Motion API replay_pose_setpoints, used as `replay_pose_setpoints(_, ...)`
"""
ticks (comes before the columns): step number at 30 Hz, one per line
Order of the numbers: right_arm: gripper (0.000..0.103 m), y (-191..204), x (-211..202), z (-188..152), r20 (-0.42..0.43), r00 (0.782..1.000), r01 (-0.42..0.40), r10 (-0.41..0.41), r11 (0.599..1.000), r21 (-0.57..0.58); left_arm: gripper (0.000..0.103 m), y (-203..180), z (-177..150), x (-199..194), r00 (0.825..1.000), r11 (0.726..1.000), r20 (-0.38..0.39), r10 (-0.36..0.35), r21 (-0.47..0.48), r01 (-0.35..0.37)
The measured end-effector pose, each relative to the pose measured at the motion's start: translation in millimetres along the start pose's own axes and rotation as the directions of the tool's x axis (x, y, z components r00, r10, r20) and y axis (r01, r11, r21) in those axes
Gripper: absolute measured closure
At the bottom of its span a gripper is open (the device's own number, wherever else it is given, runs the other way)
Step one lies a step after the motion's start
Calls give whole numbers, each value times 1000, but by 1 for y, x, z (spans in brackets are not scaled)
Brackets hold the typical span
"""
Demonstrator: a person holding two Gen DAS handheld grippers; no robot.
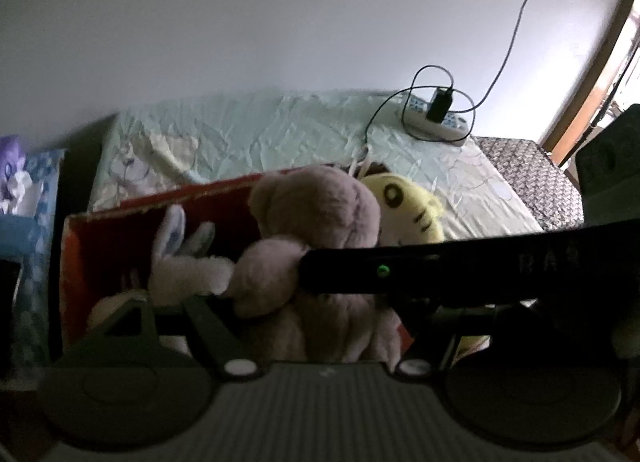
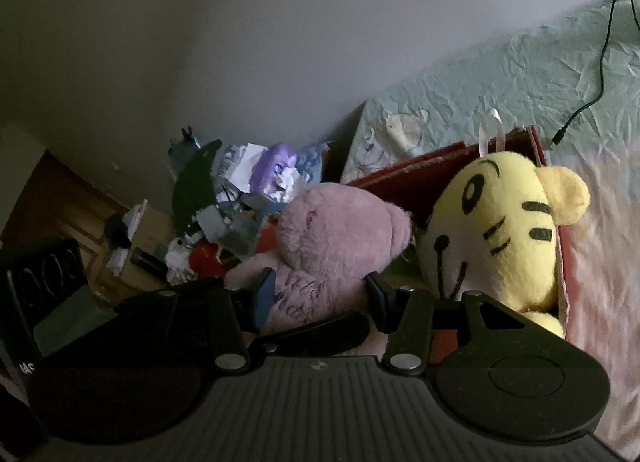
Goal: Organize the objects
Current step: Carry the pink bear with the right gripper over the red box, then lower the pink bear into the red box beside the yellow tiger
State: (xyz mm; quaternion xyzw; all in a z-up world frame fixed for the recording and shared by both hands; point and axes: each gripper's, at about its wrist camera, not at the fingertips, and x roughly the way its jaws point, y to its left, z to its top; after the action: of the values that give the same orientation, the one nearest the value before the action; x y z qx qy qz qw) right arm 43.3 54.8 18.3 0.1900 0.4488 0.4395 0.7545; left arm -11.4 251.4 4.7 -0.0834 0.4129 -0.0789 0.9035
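A pink plush bear (image 2: 340, 238) stands upright at the front of a red cardboard box (image 2: 404, 177), its torso pinched by my right gripper (image 2: 320, 296), which is shut on it. A yellow tiger plush (image 2: 500, 229) lies in the box to the right of the bear. In the left wrist view the pink bear (image 1: 316, 217) fills the middle, a white bunny plush (image 1: 180, 266) lies in the red box (image 1: 104, 238), and the yellow tiger (image 1: 404, 201) peeks out behind. My left gripper (image 1: 288, 314) stands wide open around the bear; the right gripper's black body (image 1: 440, 266) hides its right finger.
The box rests on a bed with a pale green crumpled sheet (image 1: 260, 129). A power strip with a black charger and cables (image 1: 436, 113) lies at the far end. Beside the bed sits a heap of clutter (image 2: 240, 189), with a wooden cabinet (image 2: 72, 205) beyond it.
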Motion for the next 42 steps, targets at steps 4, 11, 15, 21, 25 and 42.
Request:
replay_pose_setpoints(4, 52, -6, 8, 1, -6, 1000, 0, 0, 1000, -5, 31, 5, -2, 8, 1000, 1000, -13, 11, -16, -11)
replay_pose_setpoints(11, 52, -8, 20, -1, -3, 1000, 2, -2, 997, -74, 28, 12, -4, 21, 999, 999, -35, 31, -28, -32)
replay_pose_setpoints(15, 52, -11, 25, 0, 1, 1000, -15, 16, 994, -112, 28, 13, -5, 26, 998, 999, -38, 45, -28, -46)
replay_pose_setpoints(21, 52, -11, 33, -3, 4, 1000, -11, 12, 981, -195, 27, 6, -11, 35, 993, 995, -48, 103, 22, -102)
replay_pose_setpoints(25, 53, -13, 34, -5, 9, 1000, -10, 12, 976, -215, 23, 6, -14, 37, 993, 994, -47, 104, 27, -103)
replay_pose_setpoints(42, 53, -12, 36, -13, 45, 999, -5, 18, 963, -268, 16, 6, -25, 42, 994, 995, -42, 101, 30, -99)
